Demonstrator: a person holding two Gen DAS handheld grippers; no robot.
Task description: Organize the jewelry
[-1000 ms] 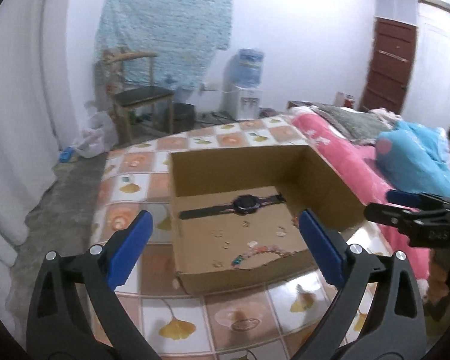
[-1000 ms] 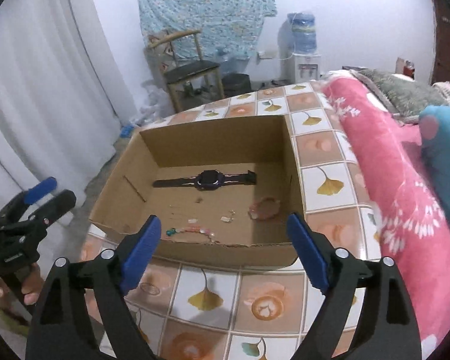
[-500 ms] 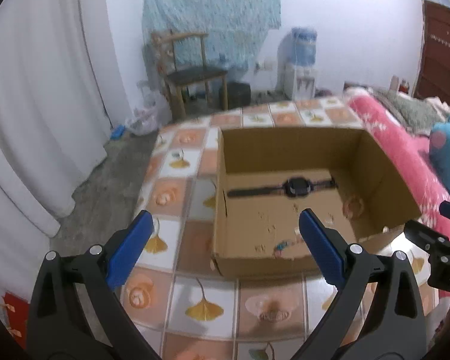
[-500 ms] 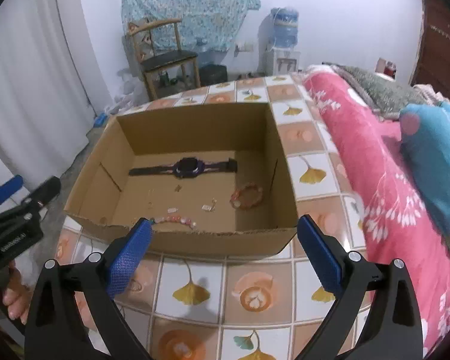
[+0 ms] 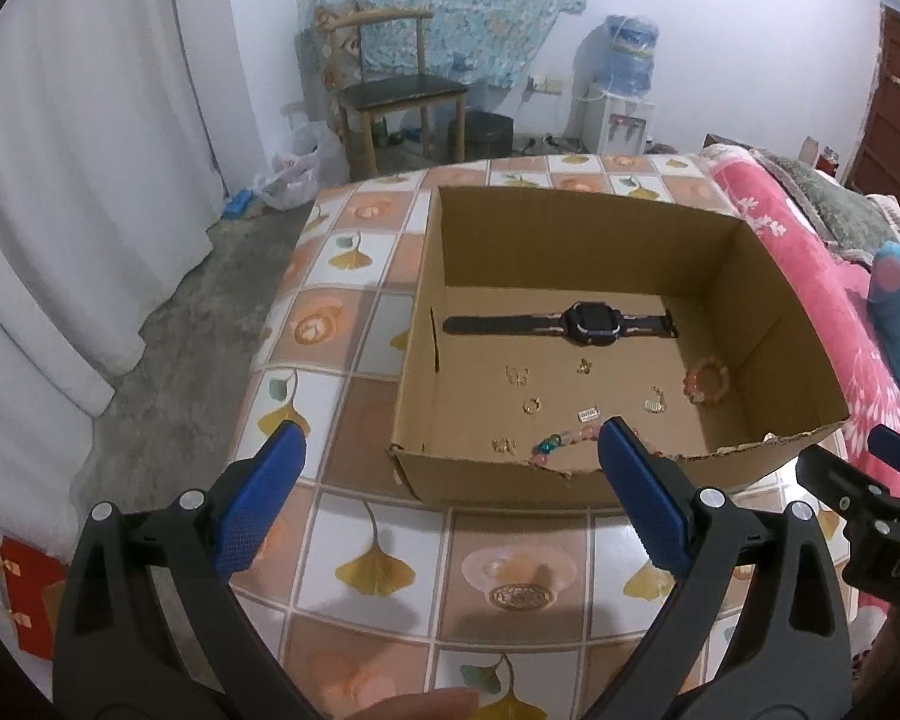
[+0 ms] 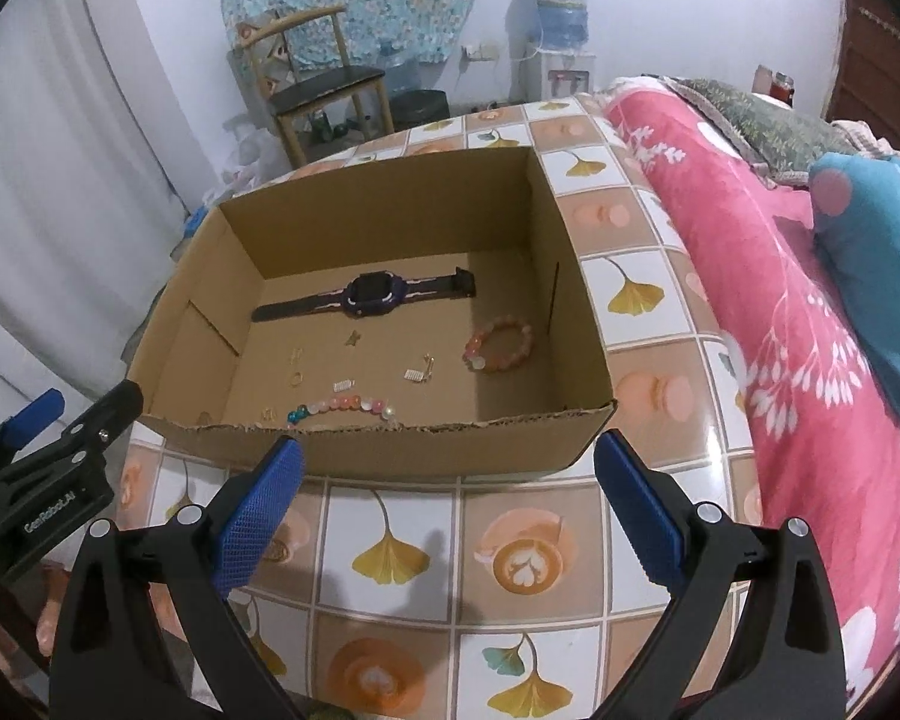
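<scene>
Cardboard, brown and corrugated, makes the open shallow box (image 6: 390, 456) that sits on the glossy table covering printed with ginkgo leaves and coffee cups (image 6: 390, 558); its near wall has a torn, ragged top edge. Inside, on the flat floor, lies the dark smartwatch with a long rubbery strap (image 6: 371, 294), stretched out near the far wall. Below it are several tiny gold-coloured metal earrings (image 6: 297, 377) scattered apart, a round bracelet of smooth orange-pink beads (image 6: 498, 343) near the right wall, and a straight strand of pink, white and blue-green beads (image 6: 345, 403) just behind the near wall. The left gripper (image 5: 450, 480) and the right gripper (image 6: 447, 480) both hover before the box — each with black plastic arms and textured blue pads (image 6: 258, 510) spread wide, holding nothing. A soft pink floral blanket (image 6: 780, 300) lies beside the table.
</scene>
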